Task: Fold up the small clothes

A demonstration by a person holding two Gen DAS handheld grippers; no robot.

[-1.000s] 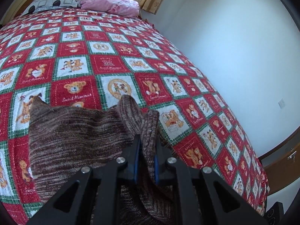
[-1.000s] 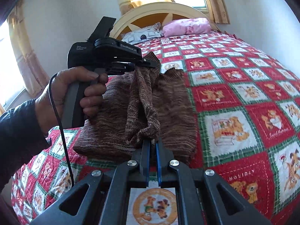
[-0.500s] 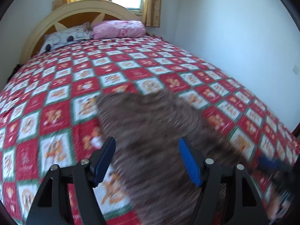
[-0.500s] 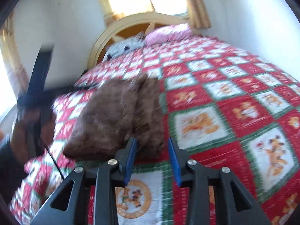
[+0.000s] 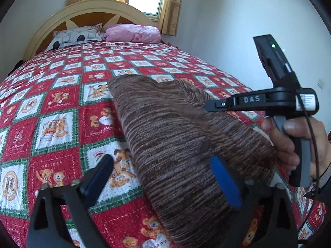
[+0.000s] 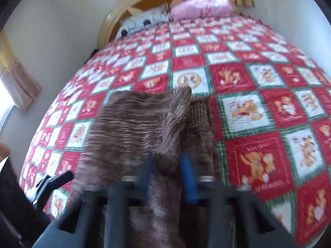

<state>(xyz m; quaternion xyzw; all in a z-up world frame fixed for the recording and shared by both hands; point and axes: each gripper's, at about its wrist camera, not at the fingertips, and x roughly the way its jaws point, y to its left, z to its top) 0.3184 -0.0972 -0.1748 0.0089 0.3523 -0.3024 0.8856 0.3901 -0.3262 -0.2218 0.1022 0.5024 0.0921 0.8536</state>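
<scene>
A brown striped knit garment (image 5: pixel 175 136) lies folded lengthwise on the red teddy-bear quilt (image 5: pixel 62 107). My left gripper (image 5: pixel 161 177) is open, its blue pads wide apart over the garment's near left part, holding nothing. My right gripper (image 6: pixel 169 173) hangs over the garment's near end (image 6: pixel 132 128); its jaws stand a little apart with a raised fold of the knit between them, and the view is blurred. The right gripper's body and the hand holding it show at the right of the left wrist view (image 5: pixel 269 101).
A patterned pillow (image 5: pixel 76 37) and a pink pillow (image 5: pixel 132 33) lie by the cream headboard (image 5: pixel 93 10) at the far end. A white wall (image 5: pixel 248 20) runs along the bed's right side. The left gripper shows at the lower left of the right wrist view (image 6: pixel 51 181).
Both grippers were shut on the garment's raised edge a second ago. They let go and opened; the garment dropped flat. Both have since moved over it, the right one closer in.
</scene>
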